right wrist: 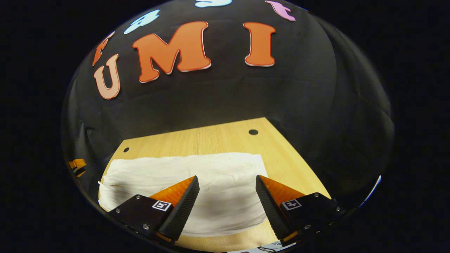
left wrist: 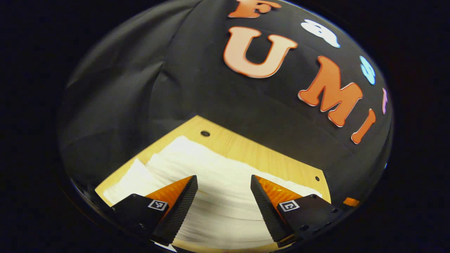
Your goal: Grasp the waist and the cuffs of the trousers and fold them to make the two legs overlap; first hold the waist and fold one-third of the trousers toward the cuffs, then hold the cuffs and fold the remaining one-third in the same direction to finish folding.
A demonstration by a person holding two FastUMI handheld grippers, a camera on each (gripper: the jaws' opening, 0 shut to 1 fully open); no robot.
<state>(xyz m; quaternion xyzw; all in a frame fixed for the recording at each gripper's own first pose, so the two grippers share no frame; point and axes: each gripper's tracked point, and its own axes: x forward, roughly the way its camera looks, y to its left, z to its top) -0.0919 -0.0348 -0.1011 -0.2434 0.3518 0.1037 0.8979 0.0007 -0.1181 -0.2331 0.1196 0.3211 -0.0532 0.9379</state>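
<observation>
On wooden table (right wrist: 225, 138), white trousers (right wrist: 197, 175) folded, left tongs (left wrist: 224, 182), right tongs (right wrist: 227, 182) wide open, empty.

No readable text, small square coded markers on left tongs (left wrist: 224, 182) and right tongs (right wrist: 227, 182)

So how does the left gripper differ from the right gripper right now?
The left gripper hovers over rumpled, layered folds of the white trousers; the right gripper hovers over a flatter, smoother stretch of them. The left gripper's view takes the table at a slant, the right's more squarely. Both have jaws open, holding nothing.
</observation>
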